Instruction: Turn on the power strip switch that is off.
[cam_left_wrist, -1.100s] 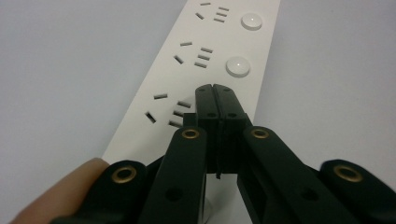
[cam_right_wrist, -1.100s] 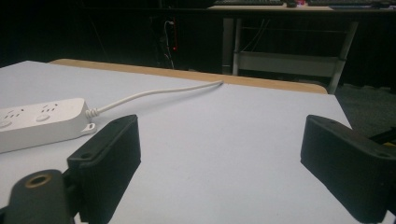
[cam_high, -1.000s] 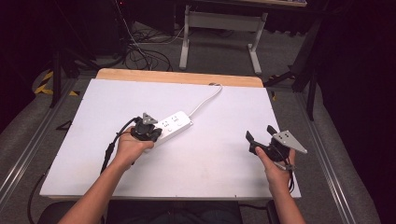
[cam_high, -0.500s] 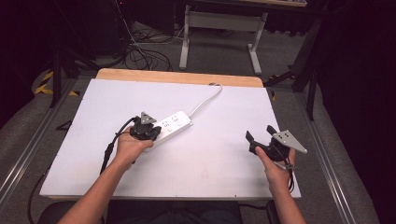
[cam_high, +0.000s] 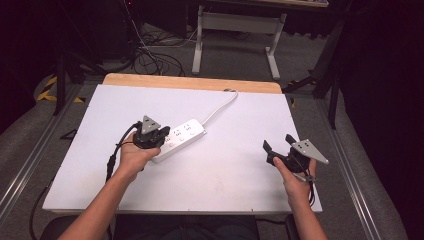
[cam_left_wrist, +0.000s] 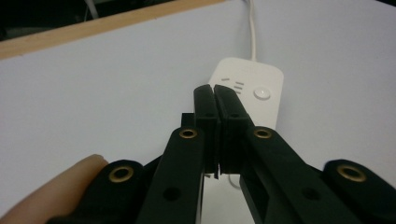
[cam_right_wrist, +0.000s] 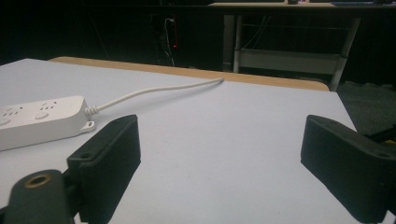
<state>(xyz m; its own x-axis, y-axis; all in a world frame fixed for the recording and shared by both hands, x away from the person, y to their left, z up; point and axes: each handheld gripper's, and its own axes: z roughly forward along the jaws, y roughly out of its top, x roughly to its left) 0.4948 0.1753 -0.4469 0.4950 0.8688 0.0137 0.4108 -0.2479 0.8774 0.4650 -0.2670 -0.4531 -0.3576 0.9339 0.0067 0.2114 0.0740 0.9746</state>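
With your left hand-held gripper (cam_left_wrist: 217, 100) closed over the power strip (cam_high: 182, 136), press its button squarely; keep the right hand-held gripper (cam_high: 278, 146) open, clear.

A white table (cam_high: 210, 185) carries a white power strip (cam_high: 182, 137).

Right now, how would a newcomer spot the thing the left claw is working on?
Find the white table; left of its middle lies a white power strip. A white cord runs from it to the far wooden edge, and the shut left claw sits over its near end.
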